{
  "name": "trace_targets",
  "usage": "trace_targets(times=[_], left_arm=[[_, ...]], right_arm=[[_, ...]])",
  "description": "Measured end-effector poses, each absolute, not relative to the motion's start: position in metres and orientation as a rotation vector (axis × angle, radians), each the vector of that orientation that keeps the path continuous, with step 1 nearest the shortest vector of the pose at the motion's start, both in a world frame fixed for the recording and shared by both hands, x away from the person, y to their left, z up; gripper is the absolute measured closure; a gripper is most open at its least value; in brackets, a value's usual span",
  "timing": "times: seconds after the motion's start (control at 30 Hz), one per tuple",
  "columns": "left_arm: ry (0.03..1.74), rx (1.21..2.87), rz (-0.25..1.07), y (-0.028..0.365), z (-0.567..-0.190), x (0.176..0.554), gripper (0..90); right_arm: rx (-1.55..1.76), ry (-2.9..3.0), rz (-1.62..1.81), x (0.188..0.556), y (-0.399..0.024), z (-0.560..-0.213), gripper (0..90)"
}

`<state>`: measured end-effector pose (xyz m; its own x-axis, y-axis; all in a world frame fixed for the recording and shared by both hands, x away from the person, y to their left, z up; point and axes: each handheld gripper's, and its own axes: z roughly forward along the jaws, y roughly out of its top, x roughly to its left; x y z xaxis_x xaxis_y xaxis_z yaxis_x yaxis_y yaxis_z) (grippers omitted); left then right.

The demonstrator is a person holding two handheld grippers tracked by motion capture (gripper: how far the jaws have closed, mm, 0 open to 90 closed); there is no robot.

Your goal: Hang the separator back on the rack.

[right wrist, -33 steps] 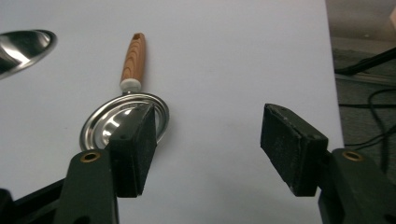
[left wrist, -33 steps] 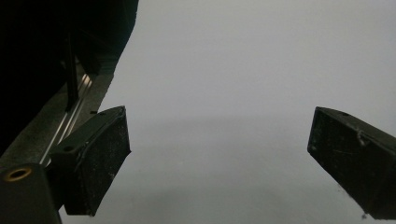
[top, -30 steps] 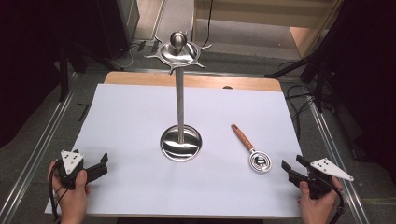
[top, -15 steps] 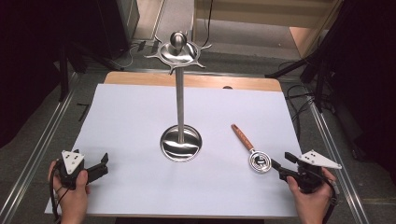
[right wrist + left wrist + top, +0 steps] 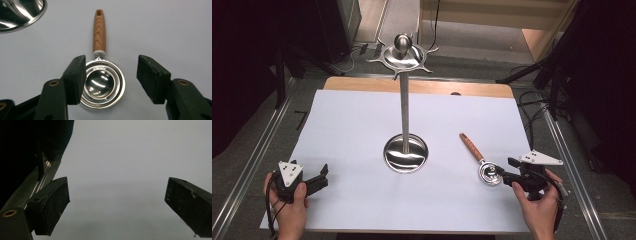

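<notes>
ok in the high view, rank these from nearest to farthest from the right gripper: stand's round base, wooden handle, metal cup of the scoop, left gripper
From the right gripper:
1. Metal cup, right at its jaw tips.
2. Wooden handle, angled up and away from the cup.
3. Stand's round base, mid-table.
4. Left gripper, at the table's opposite side.

No text, label, brand or number can be read. The one trace of writing is a short stamped line on the rim of the spoon [image 5: 103, 83], just below where the wooden handle joins the steel bowl, seen in the right gripper view; its letters are too small and blurred to make out.
</notes>
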<state>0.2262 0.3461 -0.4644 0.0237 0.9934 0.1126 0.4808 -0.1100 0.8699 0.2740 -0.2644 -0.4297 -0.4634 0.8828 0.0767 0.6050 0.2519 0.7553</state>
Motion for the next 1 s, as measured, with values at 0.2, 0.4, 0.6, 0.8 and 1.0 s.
trace_targets(times=[0.2, 0.4, 0.6, 0.8, 1.0], left_arm=[[1.514, 1.658, 1.017, 0.347, -0.464, 0.226, 6.6], [1.514, 1.656, 1.016, 0.347, -0.464, 0.226, 6.6], [1.515, 1.653, 1.013, 0.347, -0.464, 0.226, 6.6], [1.513, 1.650, 1.017, 0.347, -0.464, 0.225, 6.6], [1.512, 1.619, 1.023, 0.348, -0.464, 0.223, 7.6]], right_arm=[[1.376, 2.249, 1.053, 0.283, -0.262, -0.422, 36.2], [1.400, 2.301, 0.991, 0.295, -0.257, -0.412, 33.4], [1.487, 2.337, 0.888, 0.308, -0.251, -0.408, 34.1], [1.527, 2.377, 0.784, 0.319, -0.243, -0.408, 35.3], [1.530, 2.400, 0.726, 0.329, -0.231, -0.409, 39.2]])
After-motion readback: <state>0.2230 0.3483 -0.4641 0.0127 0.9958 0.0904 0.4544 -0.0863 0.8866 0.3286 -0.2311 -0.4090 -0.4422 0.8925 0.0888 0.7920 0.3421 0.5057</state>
